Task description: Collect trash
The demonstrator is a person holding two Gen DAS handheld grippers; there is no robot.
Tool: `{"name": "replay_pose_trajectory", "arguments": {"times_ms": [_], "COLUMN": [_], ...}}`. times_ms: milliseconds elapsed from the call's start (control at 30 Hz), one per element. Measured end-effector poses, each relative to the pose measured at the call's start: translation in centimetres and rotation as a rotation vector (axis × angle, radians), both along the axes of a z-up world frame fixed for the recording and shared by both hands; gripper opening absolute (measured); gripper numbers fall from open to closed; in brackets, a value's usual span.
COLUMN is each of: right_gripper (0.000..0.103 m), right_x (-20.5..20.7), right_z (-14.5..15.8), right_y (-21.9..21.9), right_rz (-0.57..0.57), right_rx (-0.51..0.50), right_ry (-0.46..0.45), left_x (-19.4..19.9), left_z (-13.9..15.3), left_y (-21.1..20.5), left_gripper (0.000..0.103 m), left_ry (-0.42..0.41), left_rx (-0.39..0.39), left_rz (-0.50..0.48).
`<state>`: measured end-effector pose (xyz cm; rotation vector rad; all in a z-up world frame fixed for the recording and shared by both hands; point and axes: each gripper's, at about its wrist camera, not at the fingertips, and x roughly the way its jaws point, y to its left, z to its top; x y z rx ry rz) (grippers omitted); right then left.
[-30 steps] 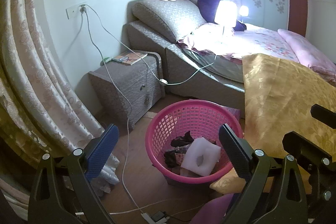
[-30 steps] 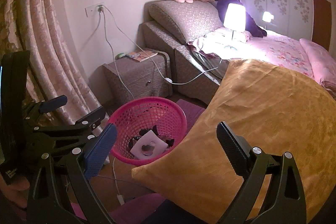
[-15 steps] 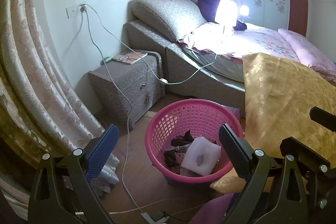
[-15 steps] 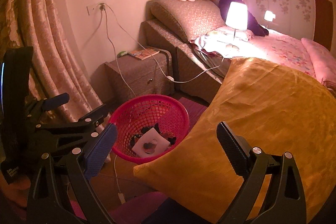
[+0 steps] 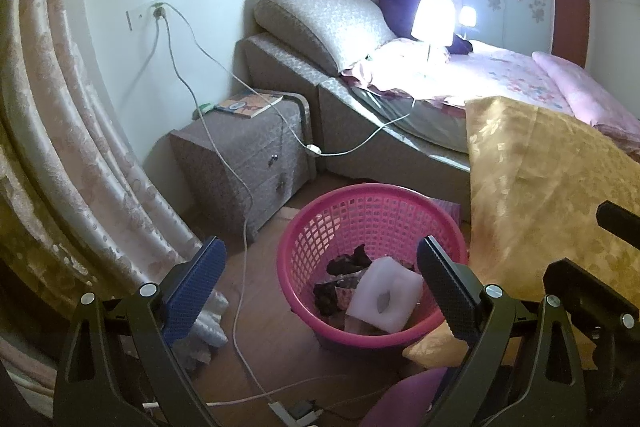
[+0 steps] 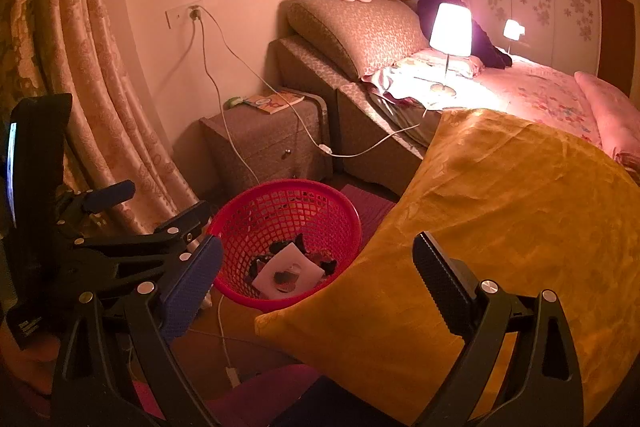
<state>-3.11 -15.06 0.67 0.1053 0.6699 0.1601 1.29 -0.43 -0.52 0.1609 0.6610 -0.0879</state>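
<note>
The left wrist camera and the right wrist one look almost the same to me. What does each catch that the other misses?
Only the left wrist view shows crumpled clear plastic on the floor by the curtain, and an adapter on the floor cable.

Only the right wrist view shows the left hand-held gripper from the side, with a dark phone-like device mounted behind it.

Both show the pink basket holding a white foam piece, the nightstand, the lit lamp and the yellow pillow.
</note>
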Motion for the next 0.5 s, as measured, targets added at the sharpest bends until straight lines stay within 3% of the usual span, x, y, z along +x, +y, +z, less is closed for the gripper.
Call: {"name": "replay_pose_trajectory", "arguments": {"times_ms": [500], "right_gripper": [0.093], "right_x": [0.06], "right_z": [0.08], "right_y": [-0.12], "right_rz": [-0.001], "right_rx": [0.002], "right_ry": [0.000], "left_x": [0.40], "left_z": [-0.39], "left_y": [0.05], "left_gripper": [0.093], "left_ry": [0.016], "left_rx": [0.000], "left_rz": [0.004]}}
